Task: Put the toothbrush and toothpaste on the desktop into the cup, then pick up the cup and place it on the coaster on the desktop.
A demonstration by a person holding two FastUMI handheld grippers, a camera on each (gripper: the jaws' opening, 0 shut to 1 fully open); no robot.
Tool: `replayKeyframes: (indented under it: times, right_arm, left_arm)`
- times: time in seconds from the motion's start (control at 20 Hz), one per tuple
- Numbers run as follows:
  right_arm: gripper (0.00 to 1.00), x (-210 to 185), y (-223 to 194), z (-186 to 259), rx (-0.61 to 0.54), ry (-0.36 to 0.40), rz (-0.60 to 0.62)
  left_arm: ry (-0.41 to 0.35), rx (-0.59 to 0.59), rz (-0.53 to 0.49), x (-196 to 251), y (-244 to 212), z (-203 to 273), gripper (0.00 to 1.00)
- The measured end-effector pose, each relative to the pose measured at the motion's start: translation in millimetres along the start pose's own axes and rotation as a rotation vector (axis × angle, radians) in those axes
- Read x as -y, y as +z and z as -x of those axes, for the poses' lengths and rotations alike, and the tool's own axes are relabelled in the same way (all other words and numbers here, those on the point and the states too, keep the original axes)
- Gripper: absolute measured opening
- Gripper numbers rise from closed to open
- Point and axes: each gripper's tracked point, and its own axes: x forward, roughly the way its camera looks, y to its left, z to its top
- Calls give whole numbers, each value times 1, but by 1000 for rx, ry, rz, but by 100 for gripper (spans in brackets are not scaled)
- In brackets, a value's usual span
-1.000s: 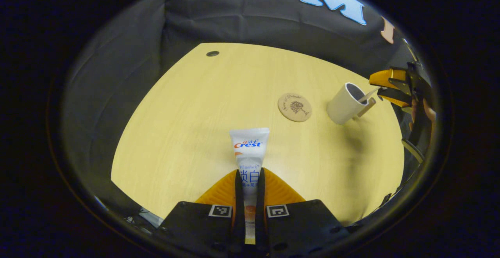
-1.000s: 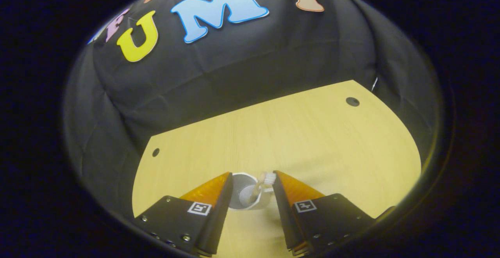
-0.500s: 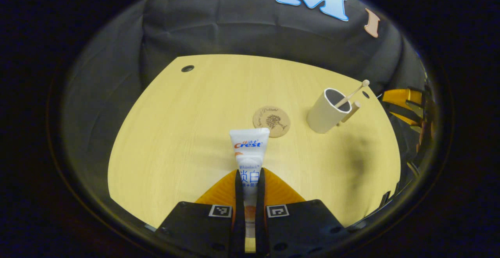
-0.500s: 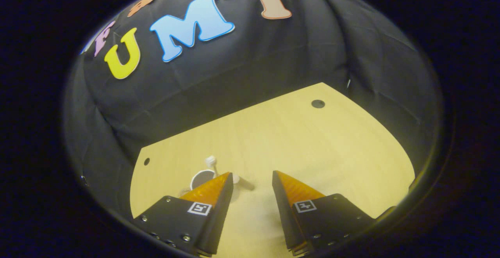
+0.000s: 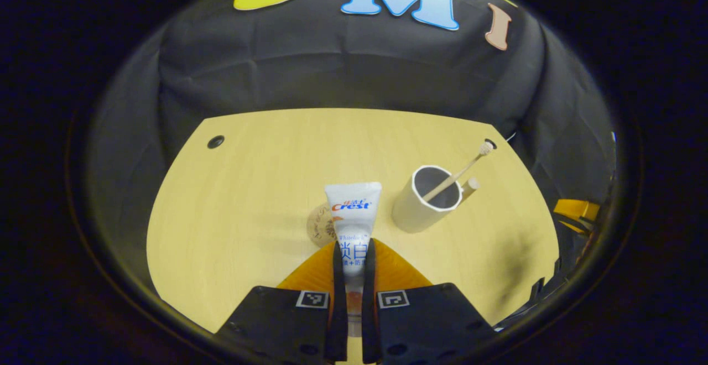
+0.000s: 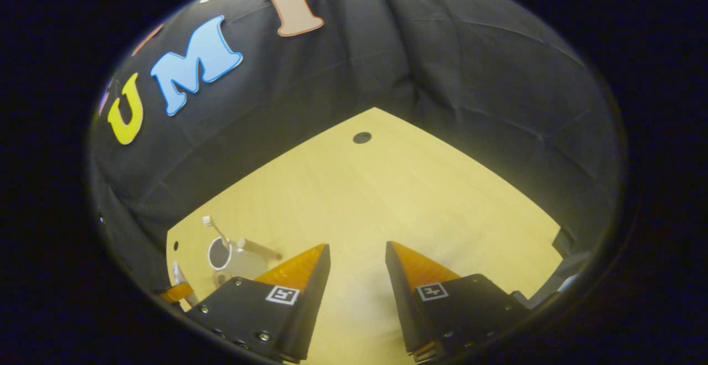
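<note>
Left claw (image 5: 352,260) clamped on white toothpaste tube (image 5: 353,210), right claw (image 6: 358,260) apart, empty. Toothbrush (image 5: 459,172) in grey cup (image 5: 426,202); next, lower tube in.

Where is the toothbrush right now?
The toothbrush stands slanted inside the cup in the left gripper view, head poking past the rim, right of the toothpaste; the right gripper view has it at lower left.

Toothbrush (image 5: 462,170) in cup (image 5: 423,204) on desktop (image 5: 254,188)
</note>
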Motion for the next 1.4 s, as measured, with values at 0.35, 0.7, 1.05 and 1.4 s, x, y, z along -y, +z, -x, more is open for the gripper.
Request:
replayKeyframes:
  times: [0.35, 0.7, 1.05, 1.4]
  right_arm:
    - [62, 68, -10, 28, 5, -101, -74]
    - [62, 110, -15, 46, 0, -186, -138]
    - [62, 134, -24, 61, -9, -241, -156]
    - [62, 152, -25, 77, 2, -277, -185]
  left_arm:
    - [-77, 76, -124, 56, 66, -35, 18]
    - [-124, 148, -194, 98, 120, -61, 17]
    - [-168, 206, -215, 117, 143, -89, 17]
    - [-156, 277, -96, 112, 134, -95, 18]
